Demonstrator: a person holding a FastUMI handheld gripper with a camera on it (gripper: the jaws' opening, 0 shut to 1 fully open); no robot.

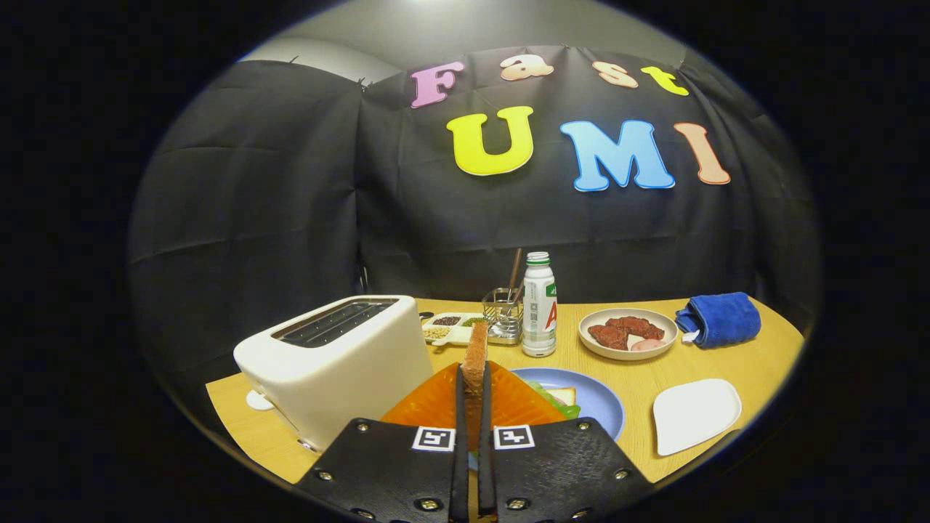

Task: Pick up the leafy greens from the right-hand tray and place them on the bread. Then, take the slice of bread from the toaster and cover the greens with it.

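The tongs [473, 407] are nearly closed on a slice of bread [476, 356], held upright on edge between both fingers, beside the white toaster [341, 359]. The leafy greens [556, 401] already lie on the bread below, on the blue plate [599, 403] just ahead. I would carry the slice over the plate, tip it flat (slowly), lower until it rests squarely, then release.

The gripper [473, 385] is held level above the bench, pointing toward the far side. Its two fingers [459, 407] stand nearly closed, parallel, with only a narrow gap between them. Both fingers press on the slice of bread [476, 356], which stands upright on edge and projects above the fingertips.
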